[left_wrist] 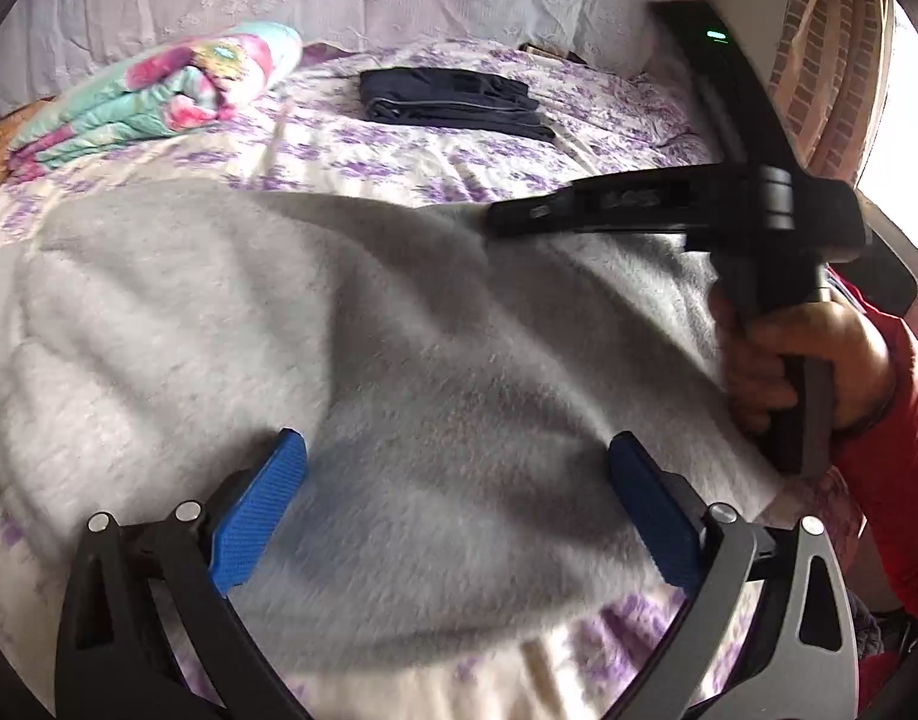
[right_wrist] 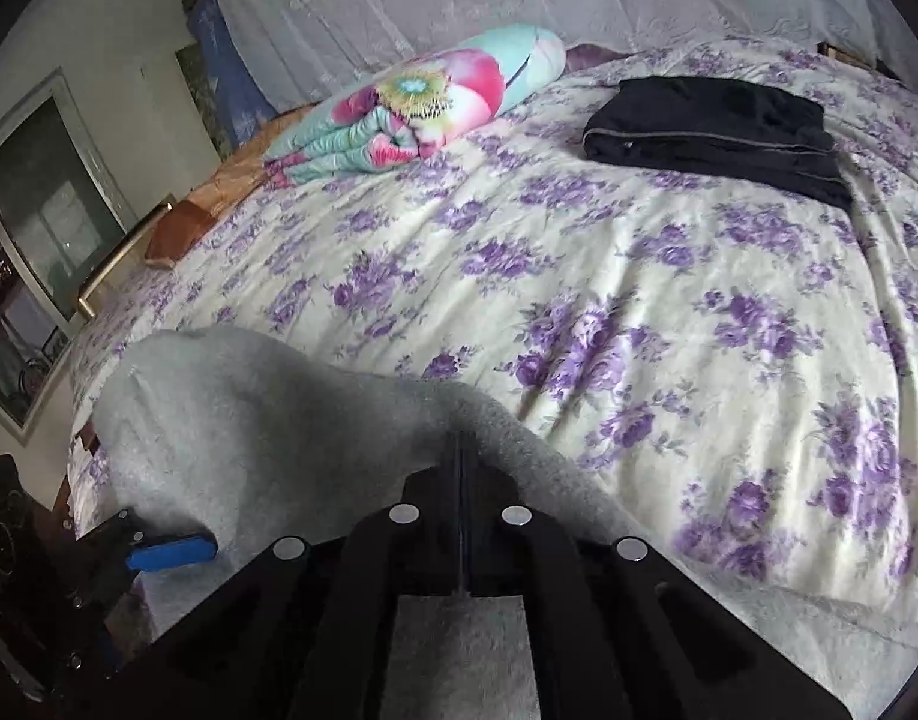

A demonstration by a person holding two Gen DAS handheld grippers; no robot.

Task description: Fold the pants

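closest to us in the left wrist view, our left gripper [left_wrist: 456, 504] has its blue pads [left_wrist: 258, 516] spread wide apart, with nothing pinched between them. the fuzzy grey pants [left_wrist: 351, 348] lie under and ahead of those pads, billowed up over the bed; whether the pads touch the fabric we cannot tell. the picture is blurred here.

nearest in the right wrist view, our right gripper [right_wrist: 462, 450] has its black fingers pressed together, clamped on a ridge of the grey pants [right_wrist: 231, 408], which rise up from the tip and drape away to the left. one blue pad of the left gripper [right_wrist: 171, 549] shows low at the left, beside that drape.

from the left wrist camera we also see the right gripper [left_wrist: 519, 213] biting the far edge of the grey cloth, with our right hand [left_wrist: 801, 360] in a red sleeve around its handle.

beyond the pants stretches the purple-flowered bedsheet [right_wrist: 639, 300]. farther back, well apart from the grey cloth, lies a folded dark garment [right_wrist: 717, 126], and to its left a rolled floral quilt [right_wrist: 423, 102]. a pale lace curtain [right_wrist: 459, 0] hangs behind the bed.
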